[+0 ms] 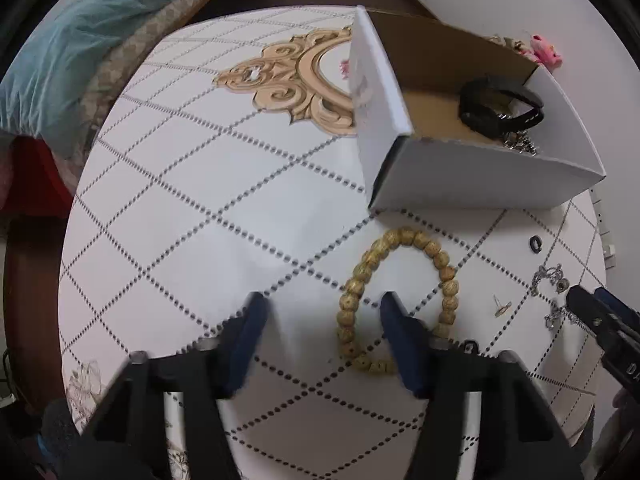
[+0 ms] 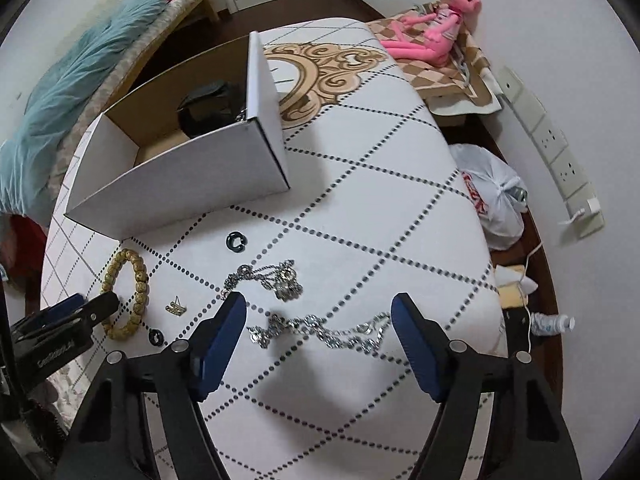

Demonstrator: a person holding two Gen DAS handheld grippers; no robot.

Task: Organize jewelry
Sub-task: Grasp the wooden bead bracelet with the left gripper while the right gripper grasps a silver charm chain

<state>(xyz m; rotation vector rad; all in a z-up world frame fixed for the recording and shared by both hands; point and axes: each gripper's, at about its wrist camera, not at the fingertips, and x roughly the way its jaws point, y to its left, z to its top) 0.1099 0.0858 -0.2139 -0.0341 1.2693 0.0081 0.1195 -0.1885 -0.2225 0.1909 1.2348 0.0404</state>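
Note:
A bracelet of tan wooden beads (image 1: pixel 400 240) (image 2: pixel 138 280) lies on the white table in front of a white cardboard box (image 1: pixel 480 176) (image 2: pixel 180 188). My left gripper (image 1: pixel 323 308) (image 2: pixel 94 305) points down over it and is open. Its right finger stands inside the loop, and the loop's left strand lies between the pads, untouched. My right gripper (image 2: pixel 320 308) (image 1: pixel 588 300) is open above a silver chain (image 2: pixel 320 328) stretched between its fingers. A second silver chain (image 2: pixel 280 280) lies just beyond. A black strap (image 1: pixel 500 104) (image 2: pixel 208 108) rests inside the box.
Two small black rings (image 2: pixel 236 240) (image 2: pixel 155 337) and a small gold earring (image 2: pixel 174 307) (image 1: pixel 502 306) lie near the bracelet. A pink plush toy (image 2: pixel 436 28), a white plastic bag (image 2: pixel 492 196) and wall sockets (image 2: pixel 552 140) sit off the table's right edge. A teal blanket (image 1: pixel 80 40) lies at the far left.

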